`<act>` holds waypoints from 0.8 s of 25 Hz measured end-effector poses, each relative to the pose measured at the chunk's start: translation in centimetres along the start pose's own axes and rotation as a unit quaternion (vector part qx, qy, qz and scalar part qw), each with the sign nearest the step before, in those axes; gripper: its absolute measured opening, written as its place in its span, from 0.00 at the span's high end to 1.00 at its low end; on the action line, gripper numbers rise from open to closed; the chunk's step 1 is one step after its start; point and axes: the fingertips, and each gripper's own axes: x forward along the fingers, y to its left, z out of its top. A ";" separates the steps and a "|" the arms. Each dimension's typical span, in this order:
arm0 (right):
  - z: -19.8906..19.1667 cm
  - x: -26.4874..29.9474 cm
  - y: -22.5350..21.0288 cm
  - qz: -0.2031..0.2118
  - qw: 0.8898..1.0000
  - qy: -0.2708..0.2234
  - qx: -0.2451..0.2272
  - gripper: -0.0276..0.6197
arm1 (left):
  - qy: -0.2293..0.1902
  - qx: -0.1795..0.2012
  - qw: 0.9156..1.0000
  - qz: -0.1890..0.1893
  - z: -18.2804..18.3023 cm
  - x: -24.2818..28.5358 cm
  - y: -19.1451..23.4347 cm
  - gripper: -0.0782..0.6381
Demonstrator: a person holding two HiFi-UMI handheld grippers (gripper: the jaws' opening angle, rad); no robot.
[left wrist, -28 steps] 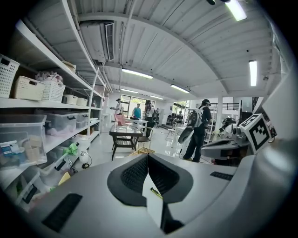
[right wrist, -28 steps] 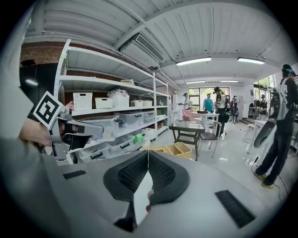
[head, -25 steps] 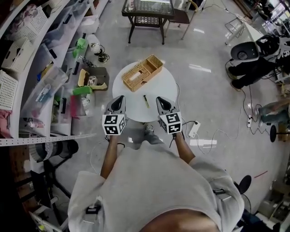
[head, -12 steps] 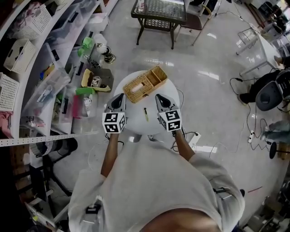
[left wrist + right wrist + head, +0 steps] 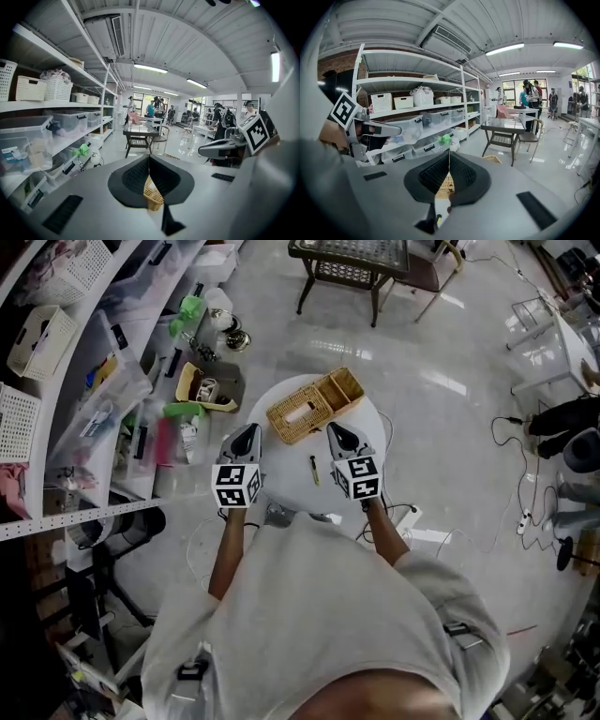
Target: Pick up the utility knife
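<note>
Bench (image 5: 286,463): a small round white top standing on the floor just in front of the person. Both arms reach over its near edge.
Basket (image 5: 314,407): wicker, at the far edge, well clear of the knife. I'd say the reach can stop short of it.
Left tongs (image 5: 247,434): pressed together and empty, over the left edge. They look like the spare pair here, best kept out of the way.
Right tongs (image 5: 336,432): also pressed together and empty, just right of the knife and closest to it. They probably need to spread before they come down, then straddle the handle across its narrow width.
Utility knife (image 5: 314,470): a slim dark handle with some yellow, lying flat towards the near edge between the two tongs, long axis running near-to-far. It sits low, so the tips likely have to drop almost to the surface.
</note>
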 end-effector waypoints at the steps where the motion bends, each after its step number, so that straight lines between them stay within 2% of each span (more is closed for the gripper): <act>1: -0.1 0.1 0.2 -0.004 1.000 0.003 0.001 0.91 | 0.003 0.000 1.000 -0.004 -0.1 0.0 0.3 0.86; 10: -3.0 -0.5 1.8 -0.041 0.998 0.041 0.025 0.91 | 0.029 0.002 0.999 -0.046 -1.9 -0.1 1.1 0.86; 20: -8.7 -2.8 3.9 -0.043 0.993 0.090 0.058 0.91 | 0.072 -0.012 0.995 -0.062 -7.0 -1.6 -0.4 0.86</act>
